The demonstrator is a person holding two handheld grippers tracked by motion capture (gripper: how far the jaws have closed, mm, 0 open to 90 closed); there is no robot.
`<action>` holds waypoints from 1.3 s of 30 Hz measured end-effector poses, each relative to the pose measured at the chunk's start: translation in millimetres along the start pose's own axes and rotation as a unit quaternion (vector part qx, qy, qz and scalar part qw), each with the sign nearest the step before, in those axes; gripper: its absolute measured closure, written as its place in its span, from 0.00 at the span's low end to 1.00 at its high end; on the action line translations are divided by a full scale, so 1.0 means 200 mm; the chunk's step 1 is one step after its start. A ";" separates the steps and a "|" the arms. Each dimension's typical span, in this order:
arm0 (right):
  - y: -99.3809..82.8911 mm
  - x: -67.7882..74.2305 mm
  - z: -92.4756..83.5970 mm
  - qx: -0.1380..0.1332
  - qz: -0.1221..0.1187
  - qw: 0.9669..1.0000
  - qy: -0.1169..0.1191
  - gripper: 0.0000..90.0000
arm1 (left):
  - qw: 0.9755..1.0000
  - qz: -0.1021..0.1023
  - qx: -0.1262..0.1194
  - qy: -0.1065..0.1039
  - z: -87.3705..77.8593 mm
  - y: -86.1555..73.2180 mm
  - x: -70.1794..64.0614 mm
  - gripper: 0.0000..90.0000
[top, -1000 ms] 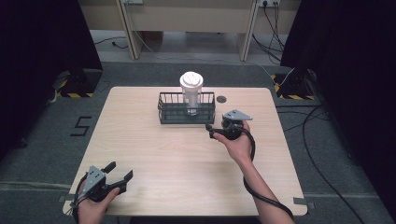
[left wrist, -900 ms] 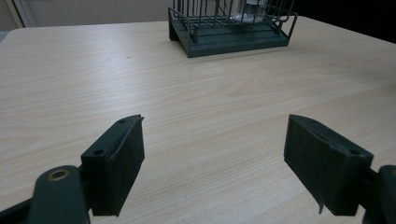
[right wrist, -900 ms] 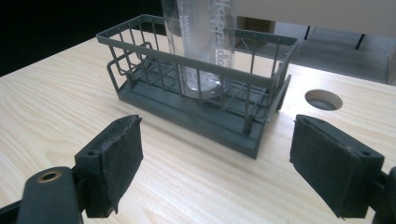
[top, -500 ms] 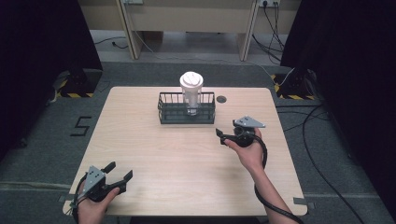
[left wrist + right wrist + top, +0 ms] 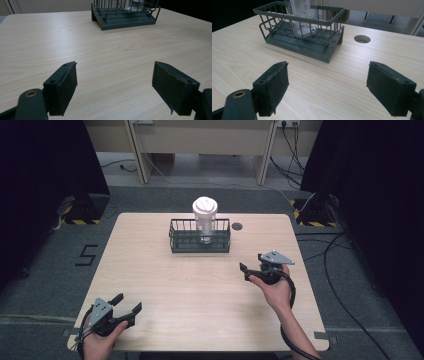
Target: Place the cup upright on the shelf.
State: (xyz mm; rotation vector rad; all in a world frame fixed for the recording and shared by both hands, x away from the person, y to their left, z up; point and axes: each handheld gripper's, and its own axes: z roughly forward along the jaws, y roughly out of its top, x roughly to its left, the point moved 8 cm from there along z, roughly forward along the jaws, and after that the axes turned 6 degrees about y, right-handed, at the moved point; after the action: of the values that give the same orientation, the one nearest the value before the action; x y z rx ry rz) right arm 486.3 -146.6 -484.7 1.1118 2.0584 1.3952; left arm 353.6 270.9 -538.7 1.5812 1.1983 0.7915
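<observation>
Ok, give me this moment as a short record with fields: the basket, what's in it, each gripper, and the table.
basket: dark wire basket, far middle of the table
contents: clear cup with a white lid, upright inside the basket
left gripper: open, holding nothing, near left corner
right gripper: open, holding nothing, right of centre, apart from the basket
table: light wood, round hole beside the basket
</observation>
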 end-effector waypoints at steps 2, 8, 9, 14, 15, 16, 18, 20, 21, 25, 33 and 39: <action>-0.01 -0.01 -0.02 0.000 0.003 1.000 -0.004 0.20 | 1.000 -0.001 0.000 0.000 0.00 0.00 0.00 0.22; -0.04 -0.04 -0.08 -0.001 0.001 1.000 -0.013 0.20 | 1.000 -0.001 0.000 0.001 0.00 0.00 0.00 0.22; -0.05 -0.05 -0.09 -0.001 0.003 1.000 -0.013 0.20 | 1.000 -0.001 0.000 0.001 0.00 0.00 0.00 0.22; -0.09 -0.07 -0.13 -0.001 0.004 1.000 -0.021 0.20 | 1.000 -0.001 0.000 0.002 0.00 0.00 0.00 0.22; -0.10 -0.07 -0.14 0.000 0.005 1.000 -0.022 0.20 | 1.000 -0.001 0.000 0.002 0.00 0.00 0.00 0.22; -0.11 -0.07 -0.15 0.000 0.006 1.000 -0.023 0.20 | 1.000 -0.001 0.000 0.002 0.00 0.00 0.00 0.22; -0.12 -0.08 -0.16 0.002 0.007 1.000 -0.025 0.21 | 1.000 -0.001 0.000 0.002 0.00 0.00 0.00 0.22; -0.14 -0.09 -0.17 0.001 0.009 1.000 -0.028 0.21 | 1.000 -0.002 0.000 0.002 0.00 0.00 0.00 0.22; -0.15 -0.09 -0.18 0.001 0.012 1.000 -0.029 0.21 | 1.000 -0.002 0.000 0.002 0.00 0.00 0.00 0.22; -0.18 -0.10 -0.20 0.002 0.015 0.999 -0.032 0.21 | 1.000 -0.001 0.000 0.002 0.00 0.00 0.00 0.22; -0.22 -0.13 -0.24 -0.001 0.015 0.999 -0.042 0.21 | 1.000 -0.001 0.001 0.003 0.00 0.00 0.00 0.22; -0.26 -0.15 -0.26 -0.001 0.018 0.999 -0.049 0.21 | 1.000 -0.001 0.000 0.003 0.00 0.00 0.00 0.22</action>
State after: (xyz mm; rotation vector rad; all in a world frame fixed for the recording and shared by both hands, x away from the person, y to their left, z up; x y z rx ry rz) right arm 446.6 -210.0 -513.6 1.1993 1.9768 1.3311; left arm 353.5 271.5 -539.1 1.5796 1.2041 0.7952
